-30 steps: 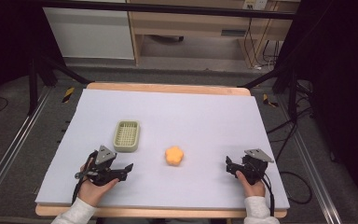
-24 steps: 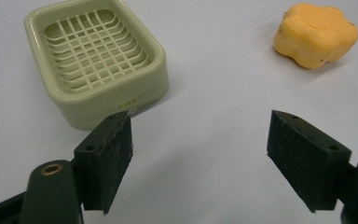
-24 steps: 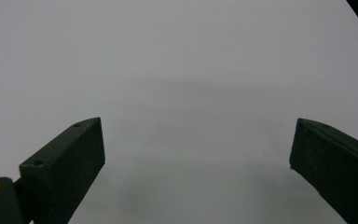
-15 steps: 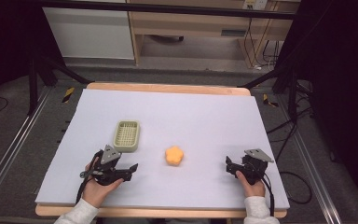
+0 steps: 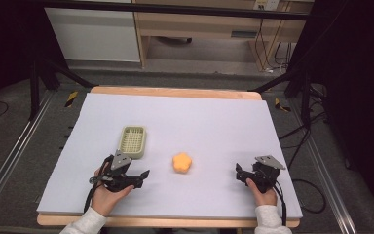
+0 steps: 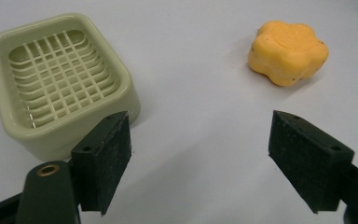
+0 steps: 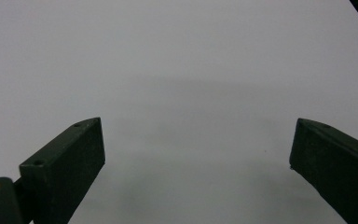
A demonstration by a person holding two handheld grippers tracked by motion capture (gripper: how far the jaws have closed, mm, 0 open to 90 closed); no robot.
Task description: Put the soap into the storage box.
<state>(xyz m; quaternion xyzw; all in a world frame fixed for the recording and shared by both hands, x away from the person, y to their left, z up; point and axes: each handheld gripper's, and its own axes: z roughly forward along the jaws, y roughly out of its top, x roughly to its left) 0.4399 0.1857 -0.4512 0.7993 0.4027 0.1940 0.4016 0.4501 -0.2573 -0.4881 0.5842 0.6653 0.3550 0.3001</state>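
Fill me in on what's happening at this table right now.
A person sits at the white table with a two-jaw claw in each hand. The left claw is open and points at the bare table between a pale green soap dish and an orange flower-shaped soap. Dish and soap lie apart, neither touched. The right claw is open too, low over bare table at the right. Nothing is held yet.
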